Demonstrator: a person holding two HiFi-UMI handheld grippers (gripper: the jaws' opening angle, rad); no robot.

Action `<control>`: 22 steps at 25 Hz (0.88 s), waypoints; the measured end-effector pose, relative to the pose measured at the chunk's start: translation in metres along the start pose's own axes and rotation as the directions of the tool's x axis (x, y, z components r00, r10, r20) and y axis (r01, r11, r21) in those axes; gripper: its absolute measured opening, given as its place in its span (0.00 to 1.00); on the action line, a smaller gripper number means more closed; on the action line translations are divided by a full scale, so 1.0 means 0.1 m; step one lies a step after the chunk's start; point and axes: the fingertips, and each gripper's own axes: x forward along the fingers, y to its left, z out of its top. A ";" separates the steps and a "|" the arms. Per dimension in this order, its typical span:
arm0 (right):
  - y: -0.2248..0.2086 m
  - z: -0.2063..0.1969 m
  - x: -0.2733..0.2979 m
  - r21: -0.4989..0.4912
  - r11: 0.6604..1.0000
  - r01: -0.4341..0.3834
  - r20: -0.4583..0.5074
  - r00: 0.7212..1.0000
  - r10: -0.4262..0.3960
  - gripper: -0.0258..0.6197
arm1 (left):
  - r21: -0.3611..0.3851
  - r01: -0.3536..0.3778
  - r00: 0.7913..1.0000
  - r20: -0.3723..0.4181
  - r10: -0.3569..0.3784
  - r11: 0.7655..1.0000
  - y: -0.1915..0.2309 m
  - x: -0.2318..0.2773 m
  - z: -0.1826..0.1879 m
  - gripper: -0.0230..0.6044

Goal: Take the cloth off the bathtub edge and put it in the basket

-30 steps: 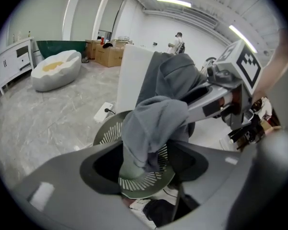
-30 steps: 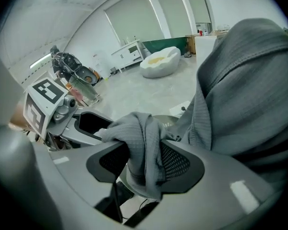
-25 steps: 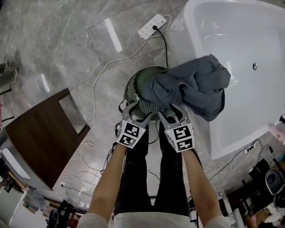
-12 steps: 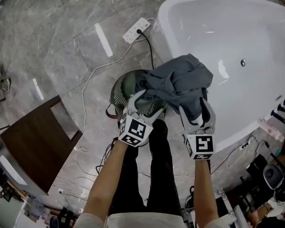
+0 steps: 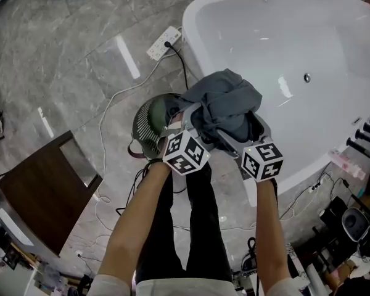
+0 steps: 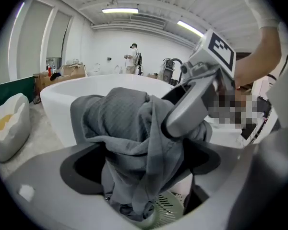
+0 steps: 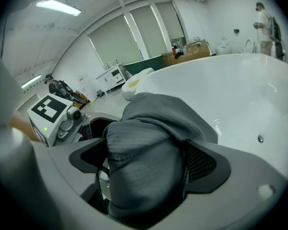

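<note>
Both grippers are side by side, pointing down and away from the person, with the bunched grey cloth [image 5: 225, 103] right at their tips.

The left gripper [image 5: 186, 123] has its jaws spread wide; they have just been opening. In the left gripper view the cloth hangs loosely in the gap. It stands clear of the dark pad on the left, and its lower folds droop below the jaws toward the green mesh basket [image 5: 149, 123]. One jaw of the right gripper [image 5: 243, 131] crosses in front, resting against the cloth's upper right side.

The right gripper's jaws are also spread and have just been opening. The right gripper view shows a thick roll of the cloth filling most of the space between them. Whether it touches the textured pad on the right is not clear.

Beyond and to the right of both grippers is the white bathtub [image 5: 308, 36], its rim just behind the cloth. Left of the left gripper, a white power strip [image 5: 163, 42] lies on the marble floor [image 5: 68, 60].
</note>
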 end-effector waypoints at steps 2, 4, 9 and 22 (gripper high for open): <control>0.02 -0.07 0.06 0.034 0.999 -0.023 -0.026 0.999 0.024 0.79 | -0.024 0.013 1.000 -0.008 -0.013 1.000 0.04 0.04 0.00 0.91; 0.05 -0.12 0.11 0.037 0.999 -0.022 -0.048 0.999 0.023 0.79 | -0.016 0.037 0.999 -0.026 -0.038 0.999 0.03 0.06 -0.01 0.92; 0.07 -0.11 0.12 -0.001 1.000 0.024 -0.033 0.999 -0.024 0.76 | 0.049 0.068 0.996 -0.052 -0.065 0.996 0.02 0.09 -0.02 0.91; 0.21 -0.01 -0.16 -0.216 0.946 0.243 0.008 0.969 -0.247 0.48 | 0.031 0.007 0.998 0.064 -0.009 0.999 -0.18 -0.09 0.05 0.41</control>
